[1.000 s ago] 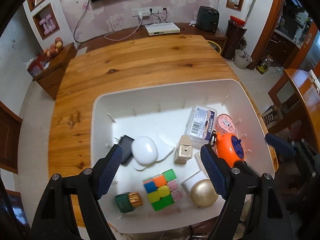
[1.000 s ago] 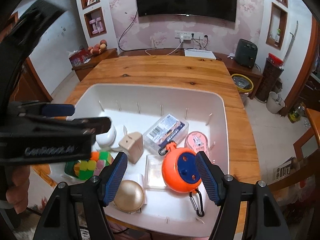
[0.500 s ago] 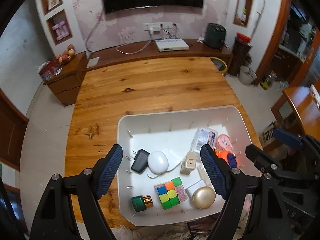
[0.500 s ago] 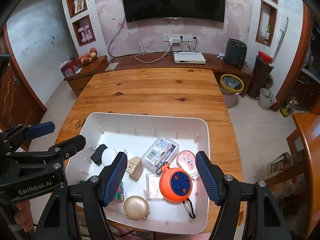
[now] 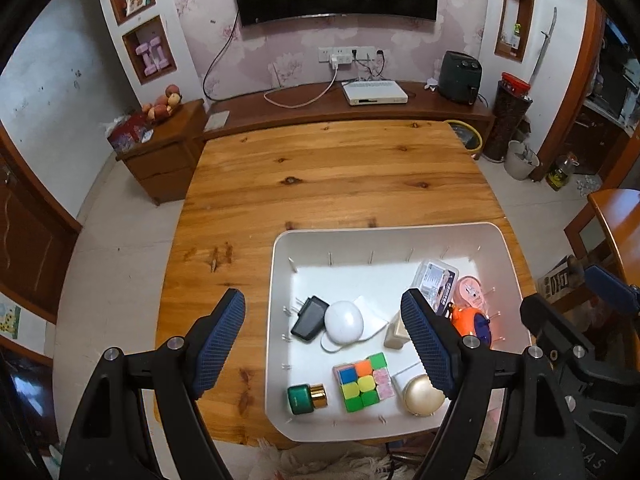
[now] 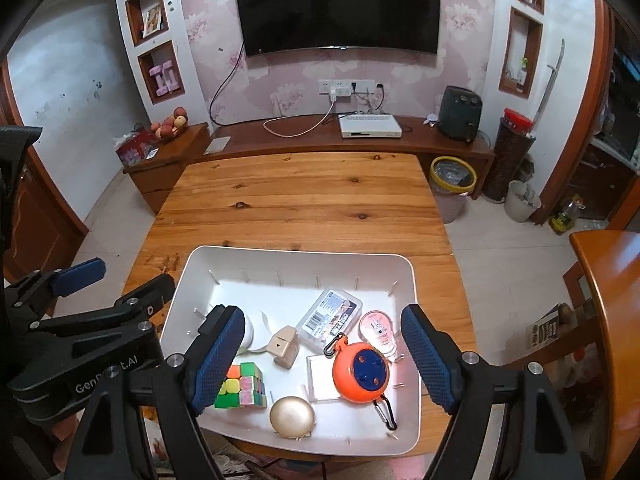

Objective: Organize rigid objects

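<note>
Pulled back and lifted higher than a second ago, both grippers; more of the wooden table (image 5: pixel 340 184) visible now, and the white tray (image 5: pixel 280 280) looking smaller.

From the left wrist view: left gripper (image 5: pixel 324 342) wide open, holding nothing, high above the tray's left edge. Inside the tray, near the front: green jar with gold cap (image 5: pixel 306 399), Rubik's cube (image 5: pixel 362 381), gold dome (image 5: pixel 424 397). Farther back: black case (image 5: pixel 309 318) touching the white oval case (image 5: pixel 344 321), then a beige box (image 5: pixel 395 334), a clear labelled box (image 5: pixel 437 285), a pink round tin (image 5: pixel 472 292). Orange reel (image 5: pixel 474 322) half hidden behind the right finger.

From the right wrist view: right gripper (image 6: pixel 324 354) also wide open and empty, above the tray's near half. Orange reel (image 6: pixel 361 372) below it with carabiners at two sides, resting against a flat clear box (image 6: pixel 320 374). Gold dome (image 6: pixel 292 417) close to the front rim.

Possible trouble: smooth dome slipping out from flat pads; a carabiner hooking on a neighbour and dragging it; tight packing causing a finger to push a neighbour; tray near the table's front edge, so maybe sliding off under a hard push.
</note>
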The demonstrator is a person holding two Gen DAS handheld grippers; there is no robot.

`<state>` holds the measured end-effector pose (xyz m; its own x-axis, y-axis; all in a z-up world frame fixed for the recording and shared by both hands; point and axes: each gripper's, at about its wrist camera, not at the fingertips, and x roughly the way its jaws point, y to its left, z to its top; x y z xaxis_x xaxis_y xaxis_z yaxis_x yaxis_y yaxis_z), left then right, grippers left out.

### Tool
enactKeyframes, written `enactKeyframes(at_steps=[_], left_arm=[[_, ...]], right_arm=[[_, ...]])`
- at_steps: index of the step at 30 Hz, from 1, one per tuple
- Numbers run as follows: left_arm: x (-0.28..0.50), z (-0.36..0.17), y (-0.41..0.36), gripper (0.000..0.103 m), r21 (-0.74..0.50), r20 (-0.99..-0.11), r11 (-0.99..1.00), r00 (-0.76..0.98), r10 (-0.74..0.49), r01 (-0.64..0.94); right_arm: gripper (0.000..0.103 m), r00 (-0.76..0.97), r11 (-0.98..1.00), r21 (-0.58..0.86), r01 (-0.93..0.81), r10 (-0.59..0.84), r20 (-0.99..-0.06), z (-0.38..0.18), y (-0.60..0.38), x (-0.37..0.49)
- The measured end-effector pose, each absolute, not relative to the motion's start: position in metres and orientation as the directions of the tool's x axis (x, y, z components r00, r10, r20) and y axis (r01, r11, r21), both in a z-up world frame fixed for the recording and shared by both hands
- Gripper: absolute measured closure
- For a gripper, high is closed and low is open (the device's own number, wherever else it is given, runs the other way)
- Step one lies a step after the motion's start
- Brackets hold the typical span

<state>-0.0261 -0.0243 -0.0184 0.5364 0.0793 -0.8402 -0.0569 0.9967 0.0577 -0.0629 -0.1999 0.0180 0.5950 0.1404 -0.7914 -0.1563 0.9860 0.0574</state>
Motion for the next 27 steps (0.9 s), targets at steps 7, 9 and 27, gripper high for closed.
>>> enactKeyframes(at_steps=[7, 9, 27], left_arm=[[-0.028, -0.024, -0.02, 0.02, 0.04, -0.849, 0.997, 0.523, 0.071, -0.071], [-0.029, -0.025, -0.021, 0.02, 0.049, -0.846, 0.996, 0.527, 0.079, -0.071], [-0.031, -0.026, -0.011, 0.02, 0.026, -0.842, 0.995, 0.534, 0.074, -0.097]], right_arm=[[0.022, 0.613, 0.991, 0.035, -0.132, 0.109, -0.783, 0.016, -0.199, -0.065], [0.022, 0.607, 0.991, 0.037, -0.13, 0.108, -0.788, 0.013, -0.199, -0.064], [0.022, 0.593, 0.992, 0.043, -0.118, 0.105, -0.798, 0.01, -0.2, -0.061]])
